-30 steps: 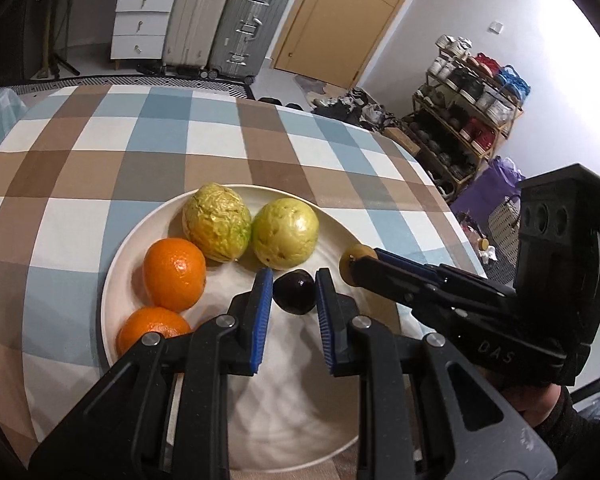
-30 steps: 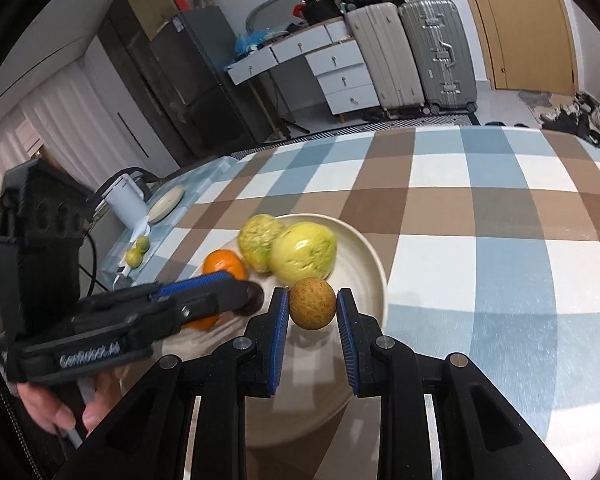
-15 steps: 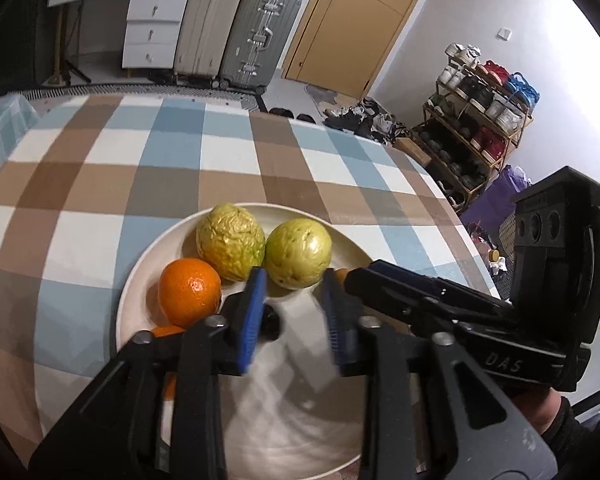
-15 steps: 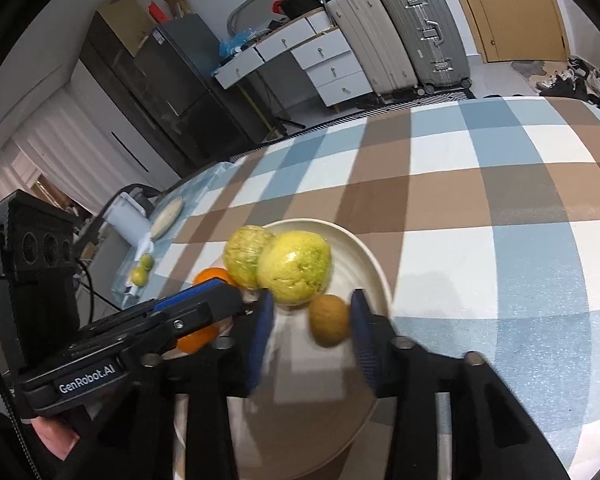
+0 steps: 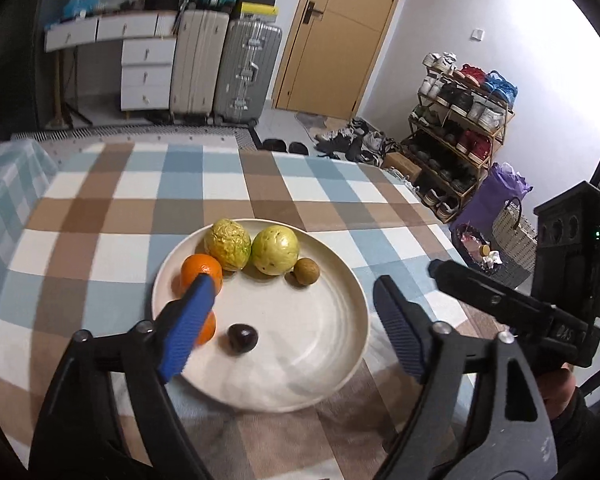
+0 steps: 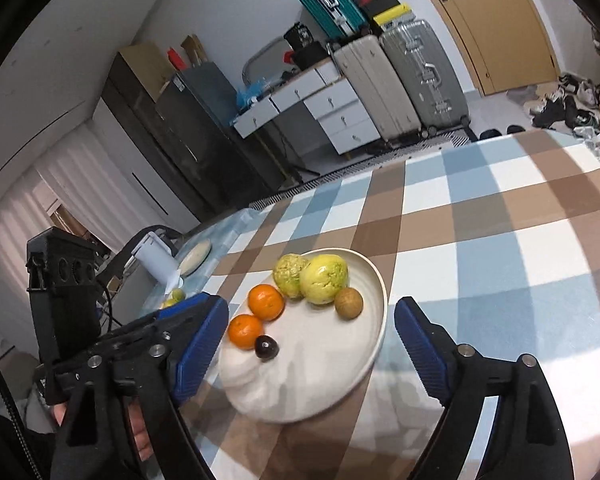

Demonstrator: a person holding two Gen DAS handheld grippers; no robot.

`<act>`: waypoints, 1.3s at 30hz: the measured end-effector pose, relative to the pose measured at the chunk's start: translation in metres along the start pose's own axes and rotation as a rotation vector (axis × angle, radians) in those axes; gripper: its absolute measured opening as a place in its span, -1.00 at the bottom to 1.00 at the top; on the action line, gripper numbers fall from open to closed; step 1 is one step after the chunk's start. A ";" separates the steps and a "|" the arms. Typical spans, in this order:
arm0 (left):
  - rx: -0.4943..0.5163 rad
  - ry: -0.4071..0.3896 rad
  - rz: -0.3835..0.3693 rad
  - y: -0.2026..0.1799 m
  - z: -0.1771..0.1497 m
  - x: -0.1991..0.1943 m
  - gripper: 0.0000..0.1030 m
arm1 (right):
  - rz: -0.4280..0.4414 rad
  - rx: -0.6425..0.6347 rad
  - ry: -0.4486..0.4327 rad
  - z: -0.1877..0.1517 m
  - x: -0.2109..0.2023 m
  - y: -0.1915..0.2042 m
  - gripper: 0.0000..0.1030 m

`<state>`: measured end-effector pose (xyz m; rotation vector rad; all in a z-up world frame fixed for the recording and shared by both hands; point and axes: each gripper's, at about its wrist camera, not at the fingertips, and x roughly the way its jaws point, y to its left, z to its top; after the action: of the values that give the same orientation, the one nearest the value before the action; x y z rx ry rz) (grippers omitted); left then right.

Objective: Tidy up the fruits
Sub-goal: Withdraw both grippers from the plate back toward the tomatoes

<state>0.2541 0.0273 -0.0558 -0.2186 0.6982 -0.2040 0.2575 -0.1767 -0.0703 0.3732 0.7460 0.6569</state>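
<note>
Cream plate (image 5: 352, 280) is carrying every fruit near the worktop's near edge; dark plum (image 5: 242, 339) is lying just ahead of the left claw (image 5: 288, 328). Both claws are gaping, empty; right claw (image 6: 308, 350) is hovering alongside.

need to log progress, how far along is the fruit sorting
Looks nearly done: six fruits sit on the plate, among them the dark fruit and brown fruit. Nothing is in hand; the left gripper and right gripper are open. Small yellow-green fruits off the table may remain.
</note>
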 end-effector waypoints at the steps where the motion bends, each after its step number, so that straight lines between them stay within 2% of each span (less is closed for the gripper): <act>1: 0.008 -0.009 0.004 -0.003 -0.001 -0.007 0.57 | -0.004 -0.001 -0.012 -0.002 -0.006 0.002 0.83; 4: 0.035 -0.021 0.002 -0.016 -0.007 -0.028 0.66 | -0.019 -0.009 -0.058 -0.009 -0.030 0.011 0.97; 7: 0.048 -0.044 -0.004 -0.028 -0.015 -0.051 1.00 | -0.032 -0.019 -0.078 -0.017 -0.050 0.019 0.99; 11: 0.078 -0.083 0.018 -0.042 -0.025 -0.077 0.99 | -0.050 -0.034 -0.113 -0.027 -0.073 0.030 0.99; 23: 0.089 -0.089 0.062 -0.061 -0.070 -0.130 0.99 | -0.079 -0.104 -0.177 -0.067 -0.129 0.069 1.00; 32: 0.093 -0.055 0.067 -0.064 -0.108 -0.137 0.99 | -0.128 -0.123 -0.172 -0.106 -0.145 0.076 1.00; 39: 0.056 0.015 0.051 -0.059 -0.142 -0.128 0.99 | -0.176 -0.144 -0.132 -0.136 -0.147 0.080 1.00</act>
<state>0.0589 -0.0147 -0.0670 -0.1458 0.7117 -0.1762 0.0446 -0.2039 -0.0467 0.2141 0.5940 0.5114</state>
